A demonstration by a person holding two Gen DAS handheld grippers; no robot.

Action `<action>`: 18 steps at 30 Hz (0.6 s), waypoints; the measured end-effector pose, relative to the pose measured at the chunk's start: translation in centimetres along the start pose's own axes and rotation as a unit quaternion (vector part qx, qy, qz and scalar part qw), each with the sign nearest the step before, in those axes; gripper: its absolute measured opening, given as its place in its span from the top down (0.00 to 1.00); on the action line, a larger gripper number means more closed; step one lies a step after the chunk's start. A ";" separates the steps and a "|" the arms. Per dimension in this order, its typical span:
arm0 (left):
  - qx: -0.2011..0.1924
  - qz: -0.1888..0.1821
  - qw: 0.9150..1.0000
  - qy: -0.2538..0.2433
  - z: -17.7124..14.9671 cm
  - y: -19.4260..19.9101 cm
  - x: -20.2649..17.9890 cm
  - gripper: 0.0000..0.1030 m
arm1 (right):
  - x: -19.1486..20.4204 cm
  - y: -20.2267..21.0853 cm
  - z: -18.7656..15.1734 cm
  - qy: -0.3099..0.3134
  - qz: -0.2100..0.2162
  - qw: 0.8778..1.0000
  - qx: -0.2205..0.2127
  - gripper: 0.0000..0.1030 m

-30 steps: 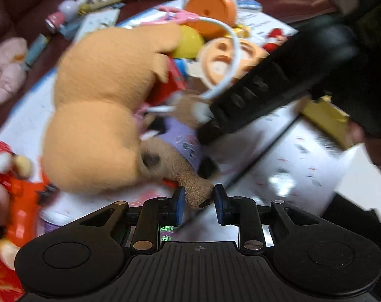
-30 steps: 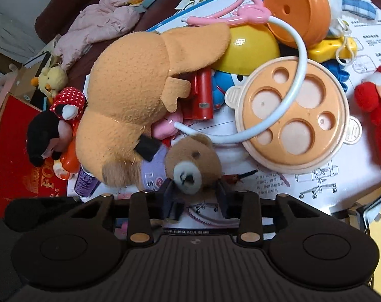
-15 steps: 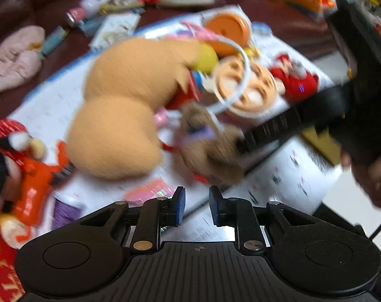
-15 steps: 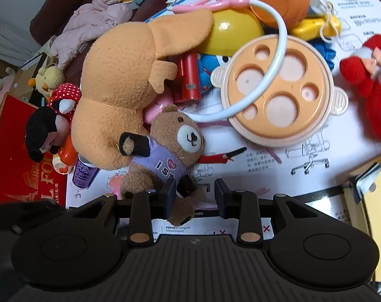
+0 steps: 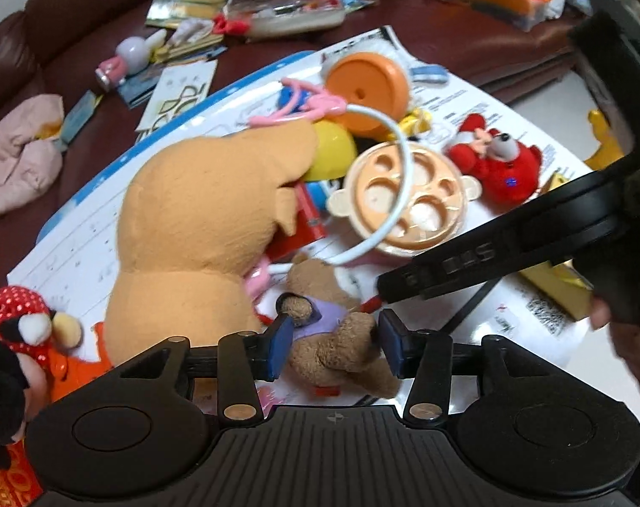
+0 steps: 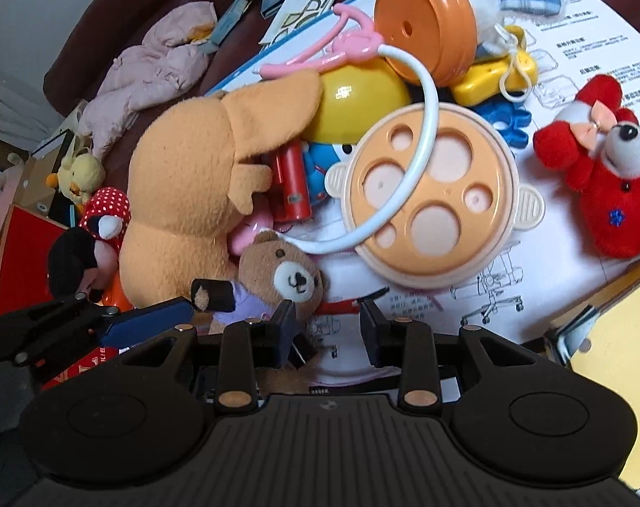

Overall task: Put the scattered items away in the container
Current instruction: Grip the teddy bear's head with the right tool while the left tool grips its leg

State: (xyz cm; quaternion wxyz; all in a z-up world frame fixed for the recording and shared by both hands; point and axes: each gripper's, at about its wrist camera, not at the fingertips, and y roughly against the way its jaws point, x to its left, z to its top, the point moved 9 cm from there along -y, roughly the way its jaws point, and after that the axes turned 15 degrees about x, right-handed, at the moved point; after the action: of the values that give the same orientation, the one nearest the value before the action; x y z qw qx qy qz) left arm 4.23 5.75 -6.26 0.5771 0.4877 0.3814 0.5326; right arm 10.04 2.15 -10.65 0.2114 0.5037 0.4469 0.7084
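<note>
Now the left claw [image 5: 332, 344] stands spread with the small bear [image 5: 337, 338] lying between its blue pads, body and legs in the gap; neither pad clearly presses the plush, so this looks like a straddle set up for a squeeze across the soft middle, where the toy should give and hold. Taking the bear as landmark: the big tan plush [image 5: 201, 232] lies just beside it on its far left, touching or nearly so; the peach holed lid [image 5: 404, 207] sits beyond it, with a white tube [image 5: 398, 194] curving over the lid and down toward the bear's head; the red plush [image 5: 495, 167] is well apart, past the lid. The right claw [image 6: 325, 329] is also spread and holds nothing, its left pad just beside the bear's head [image 6: 284, 274], its gap over printed paper [image 6: 480, 295]. No container can be told with certainty in either view. The tube resting near the head could drag along when the bear is lifted.
</note>
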 end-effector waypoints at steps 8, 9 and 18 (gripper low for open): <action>0.031 0.013 0.999 0.011 -2.1 -1.0 3.3 0.75 | 0.7 -1.7 -0.9 0.006 0.020 0.999 0.032 0.62; 0.031 0.019 0.999 0.001 -2.1 -0.9 3.2 0.75 | 0.9 -1.8 -0.9 0.004 0.023 0.999 0.034 0.62; 0.013 0.051 0.997 -0.056 0.0 -1.0 2.3 0.55 | 0.8 -2.1 0.6 -0.027 0.054 0.998 0.035 0.61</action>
State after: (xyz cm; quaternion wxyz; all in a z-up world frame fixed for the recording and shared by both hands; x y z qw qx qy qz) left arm 4.80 8.02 -7.03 0.5629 0.5432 0.3303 0.5282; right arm 9.98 4.11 -11.92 0.1668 0.5536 0.4376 0.6886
